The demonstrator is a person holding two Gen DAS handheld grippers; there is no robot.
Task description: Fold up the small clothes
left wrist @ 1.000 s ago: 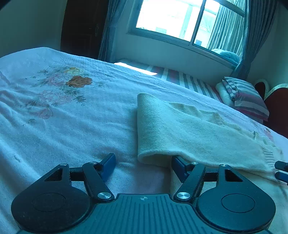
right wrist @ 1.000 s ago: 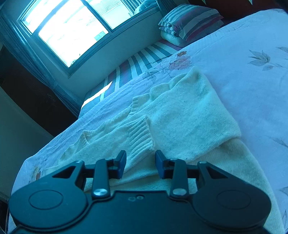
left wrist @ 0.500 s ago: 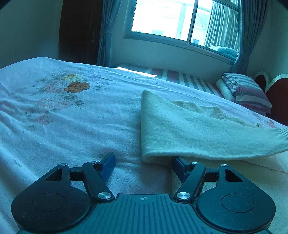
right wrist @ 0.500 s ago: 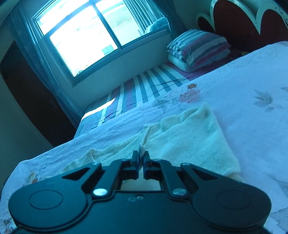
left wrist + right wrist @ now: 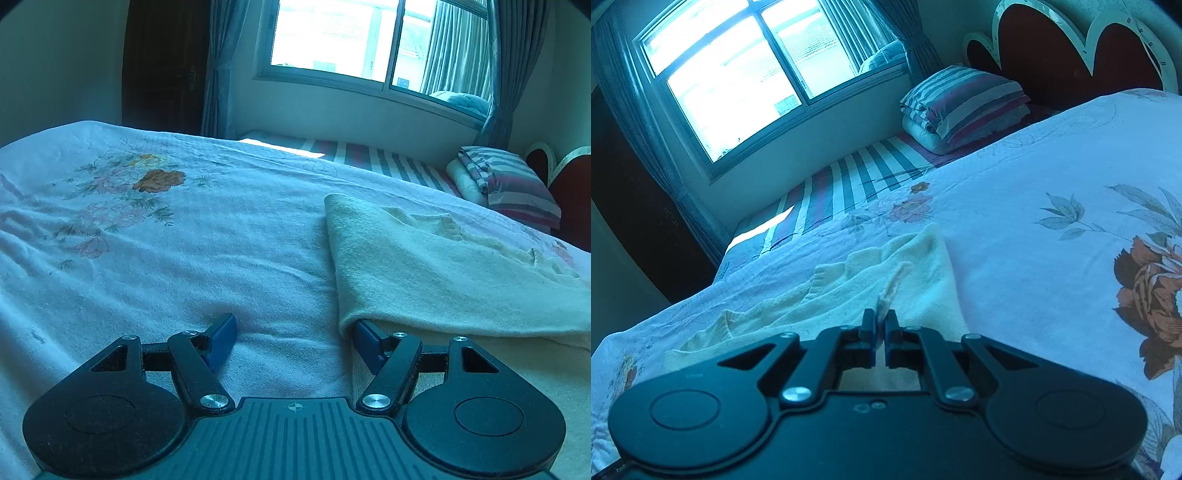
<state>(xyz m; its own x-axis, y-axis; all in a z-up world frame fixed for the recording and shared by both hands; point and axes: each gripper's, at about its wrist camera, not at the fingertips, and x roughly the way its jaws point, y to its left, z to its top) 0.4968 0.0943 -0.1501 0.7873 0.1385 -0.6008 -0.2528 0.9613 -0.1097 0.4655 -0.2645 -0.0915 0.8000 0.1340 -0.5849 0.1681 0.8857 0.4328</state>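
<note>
Right hand-held gripper (image 5: 881,325) has just snapped shut on the soft cream knitted sweater's (image 5: 849,295) cuff, ready to fold it. Left hand-held gripper (image 5: 293,332) stays open beside it.

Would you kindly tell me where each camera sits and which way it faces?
Left wrist: sits behind the open left tongs, low over the bedspread, facing the window; its right finger is tucked under the cream sweater.
Right wrist: sits behind the right tongs, shut on the sweater, facing the window and headboard.
Shared: sweater, bedspread, window, striped pillow.
</note>
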